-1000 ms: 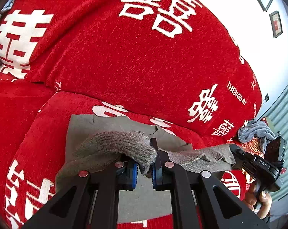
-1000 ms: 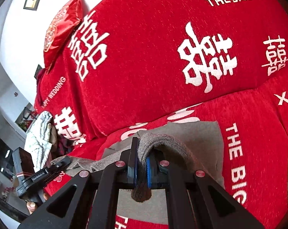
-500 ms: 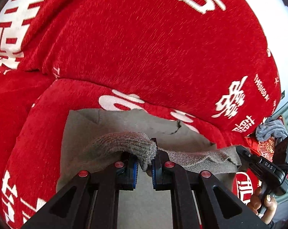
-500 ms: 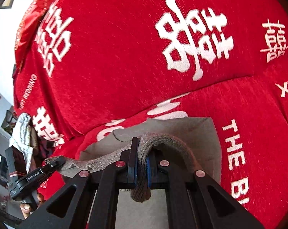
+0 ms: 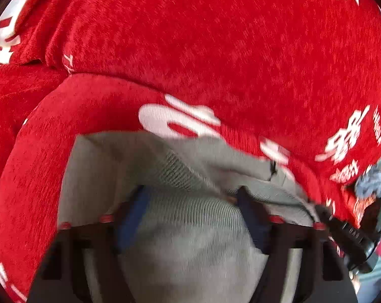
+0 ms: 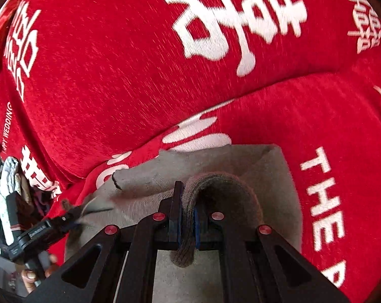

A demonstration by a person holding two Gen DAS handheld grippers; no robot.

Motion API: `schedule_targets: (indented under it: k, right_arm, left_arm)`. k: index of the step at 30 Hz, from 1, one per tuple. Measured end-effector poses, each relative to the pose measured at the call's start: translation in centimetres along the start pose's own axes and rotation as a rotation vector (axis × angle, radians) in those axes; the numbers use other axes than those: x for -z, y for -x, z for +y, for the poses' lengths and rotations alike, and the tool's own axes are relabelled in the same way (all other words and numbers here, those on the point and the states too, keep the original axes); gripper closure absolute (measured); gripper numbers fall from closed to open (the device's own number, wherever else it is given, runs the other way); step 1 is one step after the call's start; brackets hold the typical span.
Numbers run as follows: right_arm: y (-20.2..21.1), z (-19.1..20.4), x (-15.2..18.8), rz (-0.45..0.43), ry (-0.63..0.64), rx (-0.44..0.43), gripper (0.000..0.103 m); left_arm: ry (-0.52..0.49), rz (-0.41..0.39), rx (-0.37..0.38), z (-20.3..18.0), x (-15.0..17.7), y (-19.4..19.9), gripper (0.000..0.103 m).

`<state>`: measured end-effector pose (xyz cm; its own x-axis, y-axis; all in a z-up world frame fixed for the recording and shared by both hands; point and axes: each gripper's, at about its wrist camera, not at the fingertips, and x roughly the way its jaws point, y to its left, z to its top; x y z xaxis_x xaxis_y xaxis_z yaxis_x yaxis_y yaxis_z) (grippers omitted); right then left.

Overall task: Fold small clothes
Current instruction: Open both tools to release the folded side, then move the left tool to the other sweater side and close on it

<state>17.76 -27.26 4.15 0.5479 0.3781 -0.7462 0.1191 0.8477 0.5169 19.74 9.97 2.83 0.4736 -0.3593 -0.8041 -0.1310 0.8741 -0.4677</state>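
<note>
Garment (image 6: 230, 169): a small grey knitted piece with a ribbed hem, lying on the seat of a red sofa (image 6: 114, 80) printed with white characters.

Right gripper (image 6: 186, 223): jaws closed on the ribbed hem, which bunches between the blue pads and hangs a little below them. The hem arches up and over to the right of the fingers, so this corner is lifted off the flat cloth beneath.

Left gripper (image 5: 190, 217): jaws stand wide apart, the ribbed edge lying across the gap between them. The view is blurred by motion; neither pad appears to press the cloth, so it is judged released. The right wrist view shows that gripper at the garment's far left edge, close to the cloth.

Garment position: the lower layer lies spread on the seat cushion, its far edge just short of the backrest. The ribbed edge sits on top, nearer the grippers.

Progress, as a judgement: a first fold appears under way, with one side let go and the other still to be laid down. Remaining: release the right corner, then any further folds. No finished, squared bundle is visible. Other clothes (image 5: 374, 184) lie at the sofa's far end.
</note>
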Motion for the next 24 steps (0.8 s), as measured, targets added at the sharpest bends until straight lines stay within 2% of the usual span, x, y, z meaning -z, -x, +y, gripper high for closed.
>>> schedule_targets:
  k: [2,4,6,8,9,10,13,15,17,18,19,21,22,24]
  right_arm:
    - [-0.5,-0.5,-0.3,0.009,-0.019,-0.025,0.092]
    - [-0.3,-1.0,-0.5,0.006,-0.052,-0.056,0.085]
    - [0.8,-1.6,-0.8,-0.026,-0.09,-0.097,0.08]
    - [2.3,-1.8,-0.9,-0.072,-0.088,-0.094,0.062]
    - [3.1,-1.5,-0.9,-0.101,-0.064,-0.064,0.045]
    - [3.7,-0.8,-0.7,-0.119,-0.018,-0.047,0.041]
    - [3.5,2.0,-0.2,-0.087,0.145,-0.018,0.041]
    - [2.4,4.3,0.5,-0.052,0.261,0.031,0.041]
    - [-0.3,6.8,1.7,0.026,0.412,0.111,0.041]
    - [-1.2,7.3,1.9,0.046,0.447,0.148,0.041]
    - [-2.6,7.5,2.2,0.075,0.486,0.221,0.041]
    - [-4.4,6.2,1.8,0.098,0.469,0.365,0.041]
    - [-4.6,5.0,1.4,0.096,0.428,0.389,0.043]
    - [-3.7,2.9,0.7,0.065,0.335,0.337,0.044]
  left_arm:
    - [0.007,-0.011,-0.009,0.2,-0.2,0.0,0.026]
    - [0.012,0.004,0.011,0.3,-0.6,0.4,0.026]
    - [0.021,-0.015,0.033,0.5,-0.9,1.6,0.026]
    - [0.01,-0.039,0.072,0.9,-1.0,3.3,0.026]
    - [-0.021,-0.043,0.083,0.9,-0.8,4.0,0.026]
    - [-0.058,-0.039,0.07,0.7,-0.7,4.2,0.026]
    - [-0.153,-0.007,-0.02,-0.3,0.0,3.2,0.026]
    - [-0.174,0.02,-0.013,-0.7,0.6,2.1,0.026]
    - [-0.201,0.048,-0.014,-1.1,1.1,0.6,0.026]
    - [-0.218,0.056,-0.042,-1.3,1.2,-0.1,0.026]
    - [-0.236,0.06,-0.083,-1.4,1.4,-0.8,0.026]
    - [-0.254,0.056,-0.134,-1.0,1.5,-1.7,0.026]
    - [-0.26,0.045,-0.142,-0.7,1.5,-1.7,0.026]
    - [-0.245,0.035,-0.129,-0.1,1.4,-0.9,0.026]
